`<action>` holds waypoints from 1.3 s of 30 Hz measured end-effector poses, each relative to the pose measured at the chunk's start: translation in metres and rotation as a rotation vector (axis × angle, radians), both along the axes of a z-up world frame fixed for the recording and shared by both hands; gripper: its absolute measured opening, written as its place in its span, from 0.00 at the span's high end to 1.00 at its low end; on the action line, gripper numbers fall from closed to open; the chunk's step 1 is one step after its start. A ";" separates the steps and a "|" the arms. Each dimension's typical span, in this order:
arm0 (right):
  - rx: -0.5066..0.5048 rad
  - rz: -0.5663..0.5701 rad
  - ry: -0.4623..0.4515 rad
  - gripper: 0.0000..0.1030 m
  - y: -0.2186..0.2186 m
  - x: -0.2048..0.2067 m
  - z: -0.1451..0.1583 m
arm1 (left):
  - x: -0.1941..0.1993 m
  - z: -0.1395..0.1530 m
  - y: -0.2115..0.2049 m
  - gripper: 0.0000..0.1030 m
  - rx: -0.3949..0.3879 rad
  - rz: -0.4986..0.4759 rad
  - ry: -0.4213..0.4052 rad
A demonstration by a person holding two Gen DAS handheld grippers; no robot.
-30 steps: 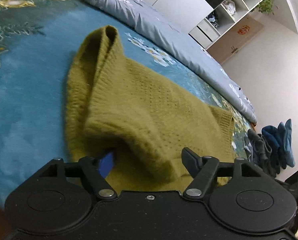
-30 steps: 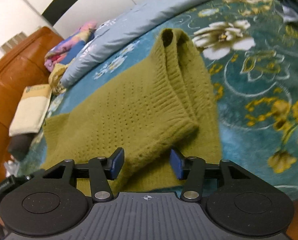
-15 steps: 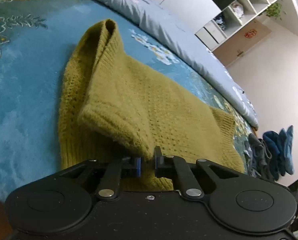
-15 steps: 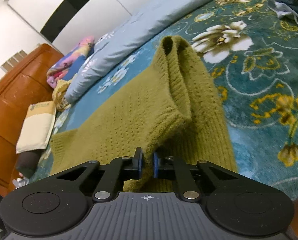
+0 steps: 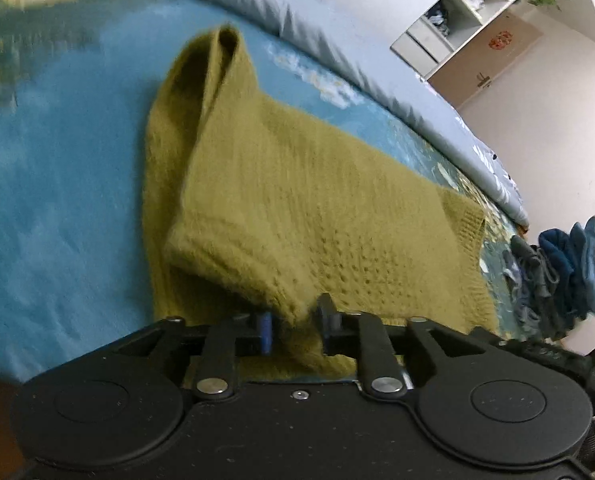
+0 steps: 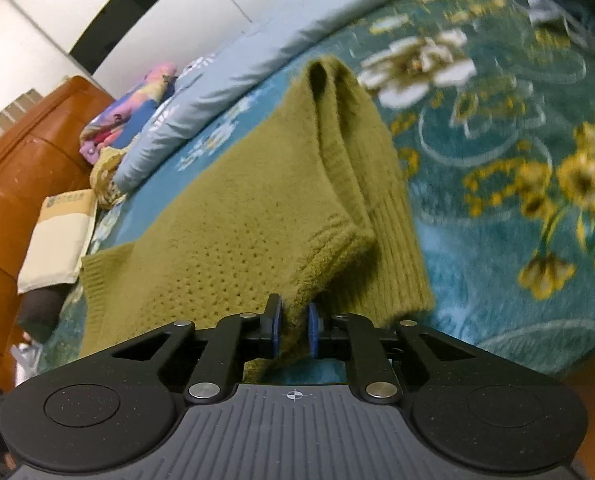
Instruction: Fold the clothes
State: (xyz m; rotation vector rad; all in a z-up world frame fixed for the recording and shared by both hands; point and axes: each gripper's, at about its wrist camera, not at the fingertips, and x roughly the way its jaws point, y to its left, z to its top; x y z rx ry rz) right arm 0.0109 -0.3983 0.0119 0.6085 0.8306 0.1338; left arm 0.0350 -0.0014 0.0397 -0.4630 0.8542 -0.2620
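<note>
Olive knit sweater lifted at its near hem over the bed.

The sweater lies on the bed's teal floral cover, one side folded into a raised ridge. The left tongs and the right tongs each pinch a fold of its near edge, narrowly parted around the knit and raising it off the cover.

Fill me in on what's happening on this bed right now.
A person is folding an olive-green knit sweater lying on the floral bedspread. Each hand-held gripper has pinched a near corner of the top layer: the left hand-held gripper and the right hand-held gripper are both shut on the knit, and the gripped edge is lifted off the layer beneath.
</note>
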 end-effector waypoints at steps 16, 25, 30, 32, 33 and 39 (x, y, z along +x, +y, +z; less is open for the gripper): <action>-0.105 -0.090 0.002 0.25 -0.034 0.007 0.003 | -0.008 0.040 0.007 0.15 0.089 0.048 -0.199; -0.061 -0.079 0.015 0.56 -0.023 0.025 -0.008 | -0.007 0.025 -0.040 0.16 0.080 -0.135 -0.180; -0.057 -0.104 0.027 0.80 -0.021 0.028 -0.005 | 0.008 0.011 -0.062 0.22 0.043 -0.183 -0.136; -0.057 -0.104 0.023 0.80 -0.019 0.027 -0.001 | 0.014 0.008 -0.072 0.35 0.038 -0.196 -0.127; -0.065 -0.104 0.023 0.80 -0.018 0.029 0.002 | 0.017 0.006 -0.077 0.44 0.051 -0.199 -0.124; -0.079 -0.104 0.002 0.81 -0.010 0.026 0.017 | 0.029 -0.001 -0.095 0.93 0.073 -0.209 -0.115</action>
